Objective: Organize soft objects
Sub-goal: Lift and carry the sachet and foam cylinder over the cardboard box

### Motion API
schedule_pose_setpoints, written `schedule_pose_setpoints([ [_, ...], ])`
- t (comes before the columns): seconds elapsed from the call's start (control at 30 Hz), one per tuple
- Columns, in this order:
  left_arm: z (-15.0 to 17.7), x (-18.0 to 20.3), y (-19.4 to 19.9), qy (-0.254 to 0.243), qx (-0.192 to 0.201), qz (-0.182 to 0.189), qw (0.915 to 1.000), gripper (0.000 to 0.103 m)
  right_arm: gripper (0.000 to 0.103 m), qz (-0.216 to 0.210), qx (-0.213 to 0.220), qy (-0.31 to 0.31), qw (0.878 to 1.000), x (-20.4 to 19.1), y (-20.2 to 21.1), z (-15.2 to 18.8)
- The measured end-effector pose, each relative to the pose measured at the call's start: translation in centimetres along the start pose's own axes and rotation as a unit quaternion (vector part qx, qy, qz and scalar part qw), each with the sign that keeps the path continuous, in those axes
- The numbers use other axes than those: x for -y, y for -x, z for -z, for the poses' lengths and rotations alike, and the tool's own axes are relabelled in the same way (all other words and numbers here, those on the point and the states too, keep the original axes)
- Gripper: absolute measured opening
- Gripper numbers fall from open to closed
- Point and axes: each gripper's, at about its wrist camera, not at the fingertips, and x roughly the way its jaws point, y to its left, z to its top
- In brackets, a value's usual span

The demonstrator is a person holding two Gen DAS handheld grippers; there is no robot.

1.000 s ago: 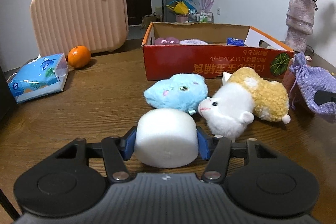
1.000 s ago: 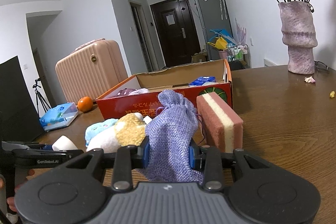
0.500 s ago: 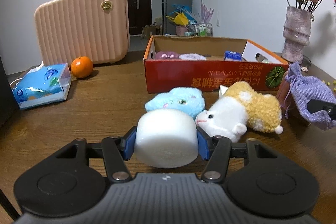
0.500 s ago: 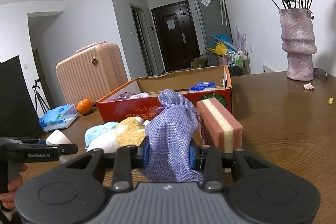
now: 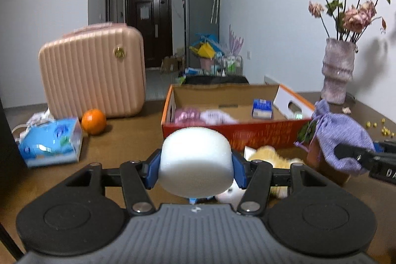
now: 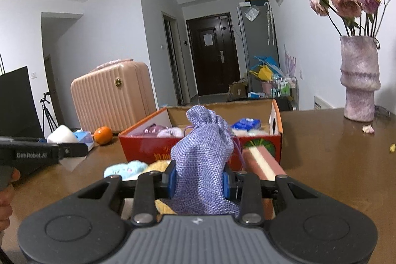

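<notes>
My left gripper (image 5: pixel 195 171) is shut on a white foam cylinder (image 5: pixel 195 160) and holds it above the table, in front of the red cardboard box (image 5: pixel 247 135). My right gripper (image 6: pixel 200 180) is shut on a purple cloth pouch (image 6: pixel 205 147), also lifted; the pouch shows at the right of the left wrist view (image 5: pixel 341 137). Below lie a blue plush (image 6: pixel 123 168), a yellow-and-white plush (image 5: pixel 269 155) and a pink-and-cream sponge (image 6: pixel 262 163). The box holds several soft items and a blue packet (image 5: pixel 261 108).
A pink suitcase (image 5: pixel 94 71), an orange (image 5: pixel 94 118) and a blue tissue pack (image 5: pixel 49 142) stand at the left. A vase with dried flowers (image 6: pixel 358 81) stands at the far right. Small crumbs (image 5: pixel 378 128) lie on the table's right side.
Both grippers have risen with their loads. The box interior now shows from higher up, and the plush toys have dropped below the gripper bodies.
</notes>
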Motion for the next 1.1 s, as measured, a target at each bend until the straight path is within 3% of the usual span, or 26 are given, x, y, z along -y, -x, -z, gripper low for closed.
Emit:
schedule_pose_setpoints([
  [0.47,-3.7,0.5,-1.3,0.048,0.054,-0.001,0.9974,0.058,0.033,0.006,0.057,-0.007,0.998,-0.7,-2.7,-3.6],
  [1.1,-6.3,1.5,-7.1,0.063,0.064,-0.011,0.9959,0.058,0.033,0.024,0.077,-0.012,0.997,-2.0,-9.3,-5.1],
])
